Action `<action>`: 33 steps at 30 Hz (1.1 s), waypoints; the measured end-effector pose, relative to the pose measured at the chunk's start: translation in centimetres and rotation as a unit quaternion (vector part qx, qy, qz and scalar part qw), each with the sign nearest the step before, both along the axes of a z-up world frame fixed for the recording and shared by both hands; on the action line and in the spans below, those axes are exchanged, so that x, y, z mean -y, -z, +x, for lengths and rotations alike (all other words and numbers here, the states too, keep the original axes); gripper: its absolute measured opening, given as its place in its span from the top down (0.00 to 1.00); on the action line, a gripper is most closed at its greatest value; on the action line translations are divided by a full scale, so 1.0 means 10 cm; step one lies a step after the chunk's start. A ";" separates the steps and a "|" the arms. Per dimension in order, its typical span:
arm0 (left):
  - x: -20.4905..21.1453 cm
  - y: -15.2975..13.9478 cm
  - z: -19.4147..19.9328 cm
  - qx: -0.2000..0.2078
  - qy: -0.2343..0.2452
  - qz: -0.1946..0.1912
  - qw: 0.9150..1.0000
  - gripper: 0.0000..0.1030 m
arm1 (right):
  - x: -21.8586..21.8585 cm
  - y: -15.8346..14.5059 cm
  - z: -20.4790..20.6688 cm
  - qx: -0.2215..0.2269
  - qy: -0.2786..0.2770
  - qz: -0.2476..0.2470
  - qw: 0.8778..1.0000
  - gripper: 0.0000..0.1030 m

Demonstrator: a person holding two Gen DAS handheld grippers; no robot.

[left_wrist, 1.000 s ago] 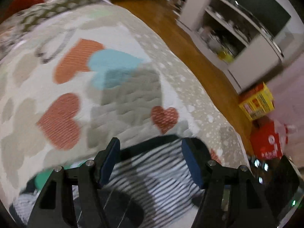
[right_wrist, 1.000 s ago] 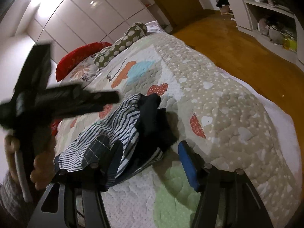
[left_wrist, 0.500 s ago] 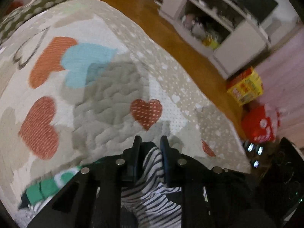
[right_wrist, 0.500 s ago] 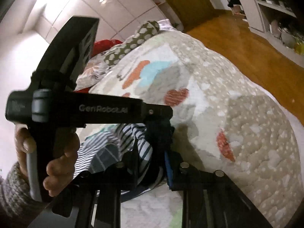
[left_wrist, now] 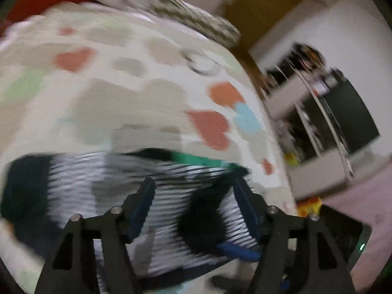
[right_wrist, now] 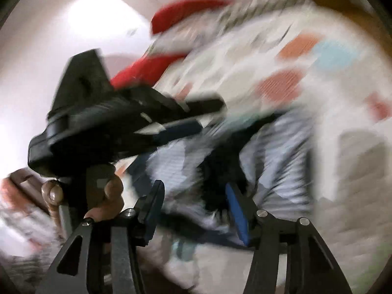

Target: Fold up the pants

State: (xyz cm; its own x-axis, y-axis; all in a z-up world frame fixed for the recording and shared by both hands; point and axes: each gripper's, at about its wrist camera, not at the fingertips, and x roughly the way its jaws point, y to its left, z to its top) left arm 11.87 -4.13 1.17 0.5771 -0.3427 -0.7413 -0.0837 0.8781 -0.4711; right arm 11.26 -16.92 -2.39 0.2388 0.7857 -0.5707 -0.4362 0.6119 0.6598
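Both of my views are badly smeared, so I read only the coarse shapes. The striped pants (left_wrist: 127, 186) lie spread on the quilted bedspread (left_wrist: 127, 93) with its heart patches, near the bed's lower edge as the left wrist camera sees it. A green band (left_wrist: 196, 160) runs along their far edge, and a dark patch (left_wrist: 203, 220) of the same cloth sits between my left fingers.

My left gripper (left_wrist: 193, 193) hangs over the pants with its jaws opening; cloth shows in the gap, but the blue pads (left_wrist: 147, 201) stand clear of it on both sides. In the right wrist view the same tool crosses the frame, carried by my left hand (right_wrist: 105, 196) on its handle.

My right gripper (right_wrist: 193, 201) points down at the pants (right_wrist: 281, 152) too, jaws opening, a dark fold (right_wrist: 220, 171) lying between the fingers; it looks loose rather than pinched, though the blur makes that uncertain.

Red pillows (right_wrist: 186, 12) sit at the head of the bed, and a shelf unit (left_wrist: 325, 122) stands beyond it against the white wall.
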 end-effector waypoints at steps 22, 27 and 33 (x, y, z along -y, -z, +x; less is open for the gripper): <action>-1.05 0.22 -1.18 -0.008 -0.147 0.040 0.988 0.25 | -0.64 0.07 0.26 0.006 0.032 -0.133 0.991 0.75; -1.01 0.18 -1.25 -0.001 -0.137 0.023 0.990 0.25 | -0.16 -0.41 0.15 0.057 0.078 -0.103 0.990 0.44; -0.89 0.18 -1.20 -0.001 -0.126 0.023 0.992 0.25 | 0.59 -0.07 0.33 0.006 0.184 -0.125 0.975 0.30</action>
